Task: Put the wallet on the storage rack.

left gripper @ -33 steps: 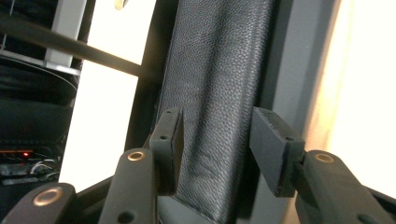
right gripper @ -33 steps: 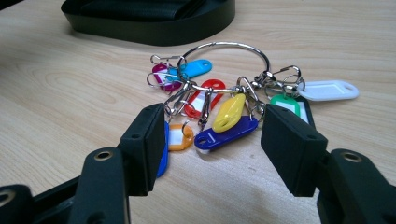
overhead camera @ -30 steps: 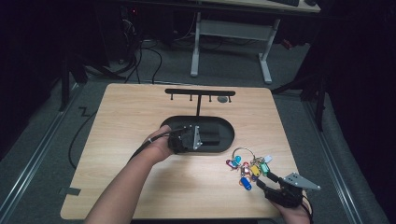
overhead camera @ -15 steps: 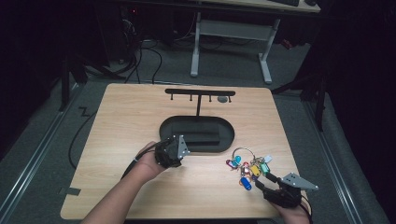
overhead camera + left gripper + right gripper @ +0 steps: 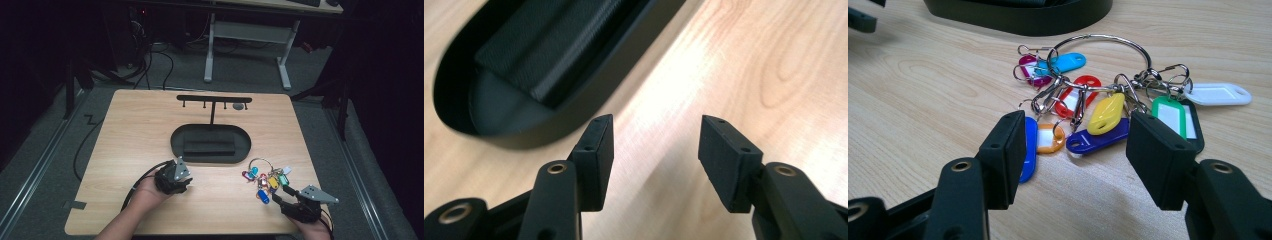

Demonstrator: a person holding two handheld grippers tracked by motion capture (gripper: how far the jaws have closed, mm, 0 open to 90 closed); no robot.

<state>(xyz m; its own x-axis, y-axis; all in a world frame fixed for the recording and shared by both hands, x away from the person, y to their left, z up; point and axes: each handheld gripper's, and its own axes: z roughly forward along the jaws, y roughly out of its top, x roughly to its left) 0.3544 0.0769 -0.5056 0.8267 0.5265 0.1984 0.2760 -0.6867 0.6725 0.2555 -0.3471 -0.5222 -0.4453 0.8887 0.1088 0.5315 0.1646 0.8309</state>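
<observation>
A metal key ring with several coloured plastic tags [image 5: 265, 177] lies on the wooden table [image 5: 125, 130], in front of and to the right of a black oval base [image 5: 177, 142]. A T-shaped hook bar [image 5: 214, 99] rises from that base. My right gripper [image 5: 281, 194] stands open just short of the tags, nothing between its fingers. In the right gripper view the key ring [image 5: 1098, 100] lies right beyond the open right gripper [image 5: 1075, 150]. My left gripper [image 5: 180, 180] is open and empty over bare wood. In the left gripper view the left gripper [image 5: 656, 150] points past the base's rim [image 5: 574, 105].
A raised black block [image 5: 209, 146] sits inside the oval base. A small grey disc [image 5: 239, 106] lies by the hook bar's right end. A cable [image 5: 140, 182] trails from the left gripper toward the table's front edge. Desk legs [image 5: 282, 55] and cables stand on the floor beyond.
My left gripper has drawn back from over the oval base toward the person, to bare wood at the base's front left. The right gripper and key ring have stayed put.
</observation>
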